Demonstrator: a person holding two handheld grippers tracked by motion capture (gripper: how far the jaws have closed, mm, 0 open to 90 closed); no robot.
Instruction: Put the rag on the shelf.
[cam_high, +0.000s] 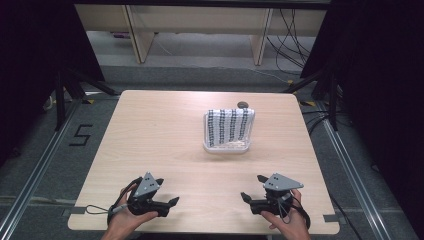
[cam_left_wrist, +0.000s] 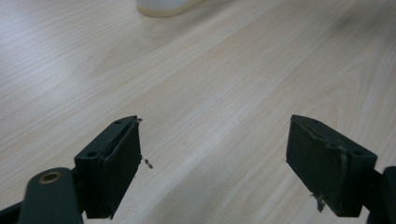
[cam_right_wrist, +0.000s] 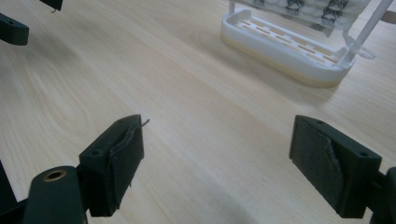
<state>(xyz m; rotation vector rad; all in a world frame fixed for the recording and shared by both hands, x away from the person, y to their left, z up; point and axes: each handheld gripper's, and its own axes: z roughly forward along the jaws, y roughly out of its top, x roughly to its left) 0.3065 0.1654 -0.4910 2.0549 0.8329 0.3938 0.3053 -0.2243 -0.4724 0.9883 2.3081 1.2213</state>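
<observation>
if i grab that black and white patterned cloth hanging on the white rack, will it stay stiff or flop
The black and white patterned cloth drapes over the white plastic rack, following its frame, so it probably flops and trails when lifted. It looks thin, so likely light. Pulling sideways might tip or drag the rack, which looks light and stands loose on the wooden table.

The desk (cam_high: 150, 135) is pale wood with fine grain. At centre frame, a white rack (cam_high: 227, 146) with a slotted base, cream along its lower edge, carries a white cloth (cam_high: 230, 126) patterned in black columns. Both tongs, lower left (cam_high: 170, 203) and lower right (cam_high: 252, 187), are black with grey plates on top. The floor (cam_high: 45, 150) is grey.
</observation>
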